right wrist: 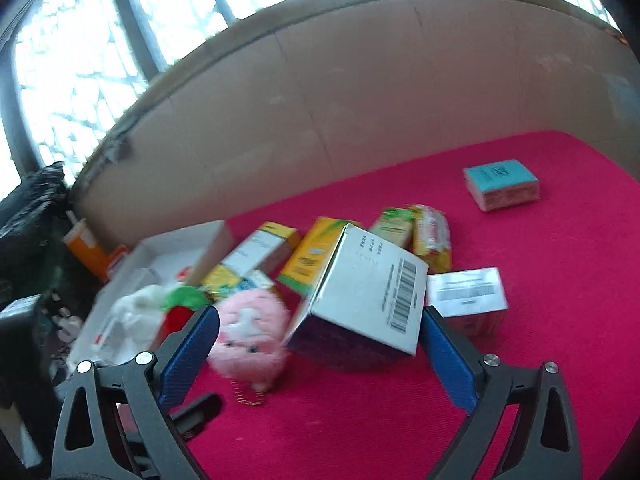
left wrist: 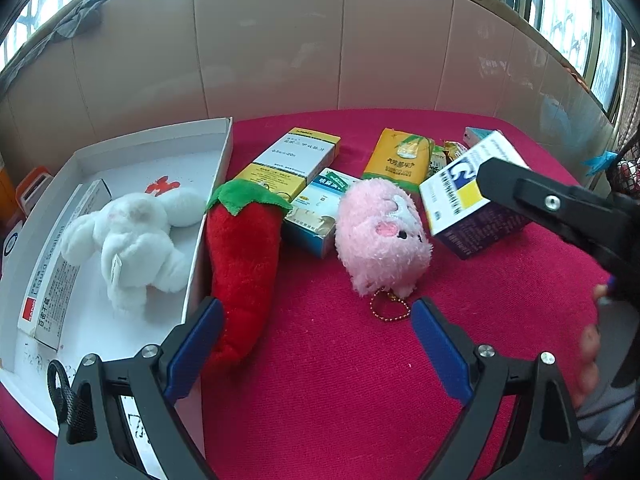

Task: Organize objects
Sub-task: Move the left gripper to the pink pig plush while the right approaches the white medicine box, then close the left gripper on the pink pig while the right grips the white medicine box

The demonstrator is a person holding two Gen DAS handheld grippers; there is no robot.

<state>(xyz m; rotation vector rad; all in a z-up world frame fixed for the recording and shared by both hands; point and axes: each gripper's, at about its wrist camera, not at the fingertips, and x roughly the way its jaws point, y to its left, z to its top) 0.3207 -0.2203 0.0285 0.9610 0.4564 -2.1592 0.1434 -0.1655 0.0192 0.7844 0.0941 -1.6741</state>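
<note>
Left wrist view: the left gripper (left wrist: pixel 316 320) hangs low at the bottom centre, fingers spread wide and holding nothing, above the red counter (left wrist: pixel 360 380). The red chili plush (left wrist: pixel 242 268) lies by its left finger, beside the white tray (left wrist: pixel 120 168); the pink plush (left wrist: pixel 384 236) sits mid-frame.

Right wrist view, blurred: the right gripper (right wrist: pixel 320 342) reaches forward, tilted; the purple-and-white box (right wrist: pixel 372 296) sits between its fingers, though whether they press it is unclear.

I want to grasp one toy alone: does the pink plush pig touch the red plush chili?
Apart. The left wrist view shows a strip of red cloth between the pink plush pig and the red plush chili.
</note>
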